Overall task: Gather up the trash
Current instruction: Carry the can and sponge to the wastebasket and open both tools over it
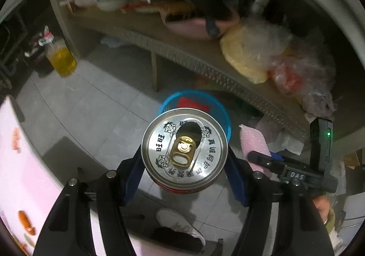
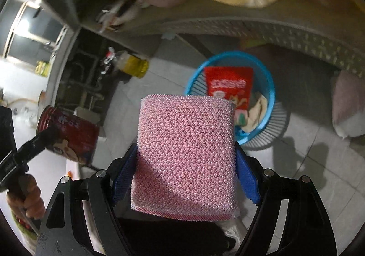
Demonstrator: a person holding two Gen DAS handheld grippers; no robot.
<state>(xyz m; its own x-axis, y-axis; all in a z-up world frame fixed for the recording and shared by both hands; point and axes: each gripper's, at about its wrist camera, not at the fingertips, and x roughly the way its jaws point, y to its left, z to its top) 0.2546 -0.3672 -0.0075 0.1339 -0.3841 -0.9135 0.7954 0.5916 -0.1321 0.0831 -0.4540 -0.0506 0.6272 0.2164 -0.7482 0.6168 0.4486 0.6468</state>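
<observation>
My left gripper [image 1: 184, 153] is shut on an opened red drink can [image 1: 184, 149], held upright above the floor, in front of the blue trash basket [image 1: 224, 116]. The can also shows in the right wrist view [image 2: 70, 135], at the left. My right gripper [image 2: 186, 155] is shut on a pink mesh sponge [image 2: 186, 155], held above the floor just short of the blue basket [image 2: 270, 87]. The basket holds a red snack packet [image 2: 228, 82] and crumpled paper. The sponge also shows in the left wrist view [image 1: 252, 141].
A low woven shelf [image 1: 182, 50] stands behind the basket, loaded with plastic bags [image 1: 262, 55], a bowl and clutter. A bottle of yellow oil [image 1: 61, 57] stands on the tiled floor at the left. A pink-clothed table edge [image 1: 20, 164] is at the lower left.
</observation>
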